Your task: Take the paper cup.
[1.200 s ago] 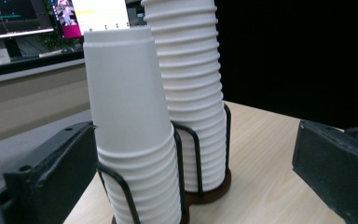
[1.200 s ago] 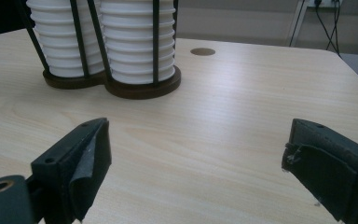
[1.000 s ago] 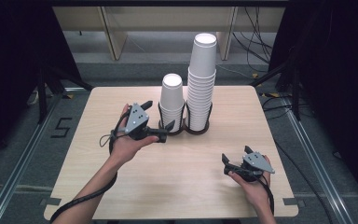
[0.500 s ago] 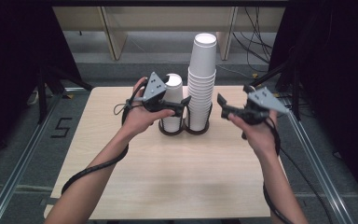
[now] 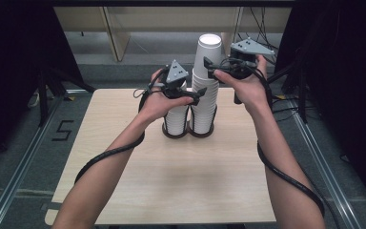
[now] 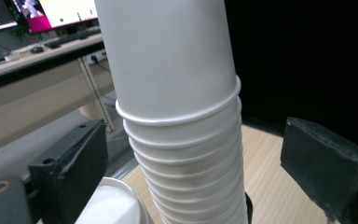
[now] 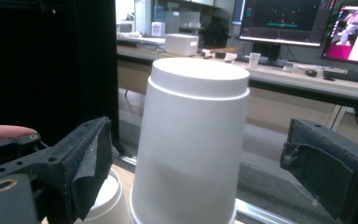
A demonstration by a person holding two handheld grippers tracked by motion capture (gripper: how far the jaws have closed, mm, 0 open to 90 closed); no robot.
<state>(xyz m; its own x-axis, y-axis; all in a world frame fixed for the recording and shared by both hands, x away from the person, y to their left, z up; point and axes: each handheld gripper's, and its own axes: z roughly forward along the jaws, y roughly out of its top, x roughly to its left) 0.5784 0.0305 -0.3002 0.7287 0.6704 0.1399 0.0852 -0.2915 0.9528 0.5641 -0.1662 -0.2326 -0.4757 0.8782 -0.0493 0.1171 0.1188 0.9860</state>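
Observation:
Two stacks of upside-down white paper cups stand in a black double-ring holder on the table. In the high view my left gripper reaches over the short stack towards the middle of the tall stack. In the left gripper view the tall stack stands between the jaws of the left gripper. Those jaws have just been closing, with gaps still showing on both sides. My right gripper is level with the top cup. Its open jaws straddle the top cup without touching it.
The light wooden table lies in front of the holder. The short stack's top shows low between the jaws in both gripper views. Desks with monitors stand far behind. Cables trail from both grippers along the forearms.
My right hand rose from the table's front right to the top of the tall stack. My left hand lifted and moved right, over the short stack to the tall one.

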